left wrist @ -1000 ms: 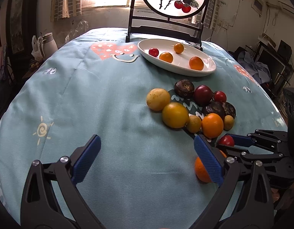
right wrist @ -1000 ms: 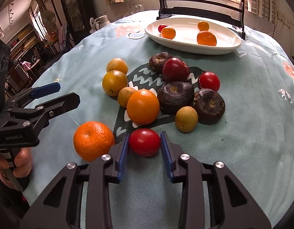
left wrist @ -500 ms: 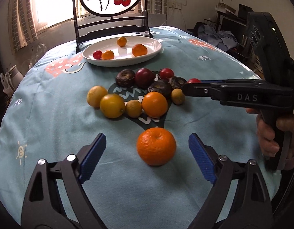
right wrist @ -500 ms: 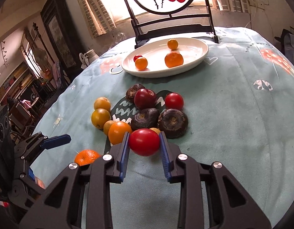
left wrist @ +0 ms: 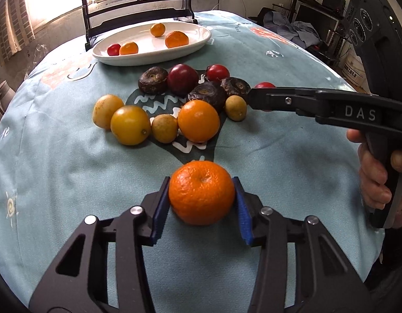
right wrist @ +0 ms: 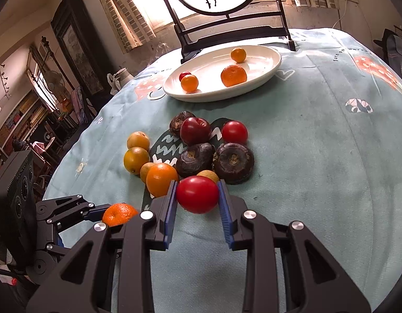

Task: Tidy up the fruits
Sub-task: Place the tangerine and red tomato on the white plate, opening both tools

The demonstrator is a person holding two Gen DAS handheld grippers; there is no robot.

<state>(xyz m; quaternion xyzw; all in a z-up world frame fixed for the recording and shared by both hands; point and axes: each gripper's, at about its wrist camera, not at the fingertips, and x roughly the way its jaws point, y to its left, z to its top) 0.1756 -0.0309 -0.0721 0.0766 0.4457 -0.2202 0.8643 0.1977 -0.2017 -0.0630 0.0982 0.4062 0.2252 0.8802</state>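
Note:
A bumpy orange mandarin (left wrist: 201,192) rests on the teal tablecloth between the blue pads of my left gripper (left wrist: 201,182). Its jaws are closing and both pads touch the fruit's sides. My right gripper (right wrist: 197,185) is shut on a red tomato (right wrist: 197,194), held a little above the cloth in front of the fruit pile. In the left wrist view this gripper reaches in from the right, and the tomato (left wrist: 265,85) peeks over its finger. The right wrist view has the mandarin (right wrist: 119,214) low on the left. A white oval plate (left wrist: 148,57) holding several small fruits stands at the back.
Loose fruits lie mid-table: an orange (left wrist: 198,121), yellow fruits (left wrist: 130,125), dark brown round ones (left wrist: 207,96), a dark red fruit (left wrist: 182,78) and another tomato (left wrist: 218,72). A dark chair (left wrist: 138,7) stands behind the plate. A hand (left wrist: 375,177) grips the right tool.
My left gripper swung onto the mandarin and its jaws came in from wide apart to touch it. The right gripper lifted the tomato off the cloth and now holds still.

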